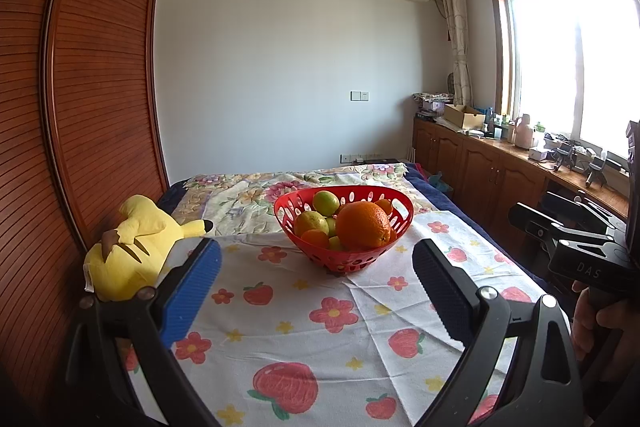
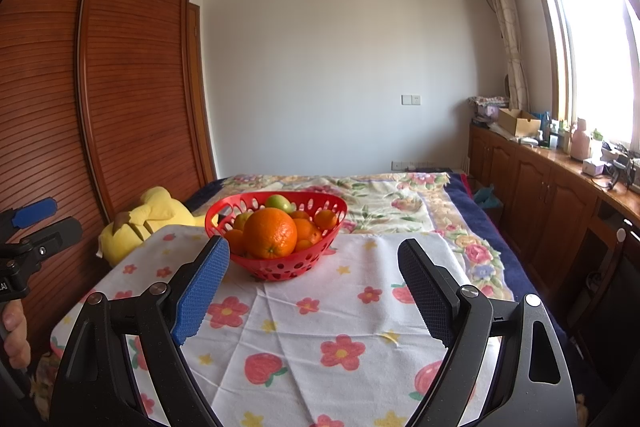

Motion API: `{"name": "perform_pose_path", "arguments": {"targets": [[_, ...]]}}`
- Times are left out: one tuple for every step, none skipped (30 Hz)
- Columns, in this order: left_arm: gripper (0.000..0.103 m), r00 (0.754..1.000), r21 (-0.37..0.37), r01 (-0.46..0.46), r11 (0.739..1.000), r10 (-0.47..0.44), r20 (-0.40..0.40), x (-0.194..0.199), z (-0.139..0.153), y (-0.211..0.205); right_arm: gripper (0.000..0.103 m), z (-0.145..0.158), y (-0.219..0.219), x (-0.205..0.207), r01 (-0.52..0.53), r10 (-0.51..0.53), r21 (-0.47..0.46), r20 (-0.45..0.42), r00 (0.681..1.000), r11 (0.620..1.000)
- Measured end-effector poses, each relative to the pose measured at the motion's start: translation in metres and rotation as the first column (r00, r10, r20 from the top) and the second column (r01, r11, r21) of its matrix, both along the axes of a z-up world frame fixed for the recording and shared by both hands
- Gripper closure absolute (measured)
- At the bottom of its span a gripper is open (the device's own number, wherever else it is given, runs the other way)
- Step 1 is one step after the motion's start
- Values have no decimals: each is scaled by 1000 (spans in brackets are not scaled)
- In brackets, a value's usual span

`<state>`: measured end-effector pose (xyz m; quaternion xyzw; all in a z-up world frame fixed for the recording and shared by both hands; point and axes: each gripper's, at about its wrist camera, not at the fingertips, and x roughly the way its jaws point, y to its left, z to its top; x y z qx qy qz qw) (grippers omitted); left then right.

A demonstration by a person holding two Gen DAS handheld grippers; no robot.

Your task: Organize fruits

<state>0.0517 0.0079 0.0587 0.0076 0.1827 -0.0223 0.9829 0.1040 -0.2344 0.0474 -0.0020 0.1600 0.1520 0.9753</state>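
- A red perforated plastic basket sits on a white cloth printed with strawberries and flowers, spread over a floral bedspread on a bed
- All the fruit visible is piled in the basket: one large round orange sits in front, with smaller orange tangerines and yellow-green citrus fruits heaped around and behind it
- No loose fruit shows on the cloth, so the sorting looks either finished or not yet begun
- The left gripper hangs low over the cloth, jaws spread wide, nothing between them, pointed at the basket
- The right gripper hangs beside it, equally wide and empty, aimed at the same basket
- Both seem poised for a reach, well short of the fruit
- A yellow plush toy lies at the bed's left edge, against a slatted wooden wardrobe
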Motion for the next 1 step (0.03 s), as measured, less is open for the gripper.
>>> {"name": "perform_pose_path", "arguments": {"targets": [[6,1000,-1,0,1000,0,0,0,0,1,15,0,0,0,0,0,0,0,1000,1000]]}}
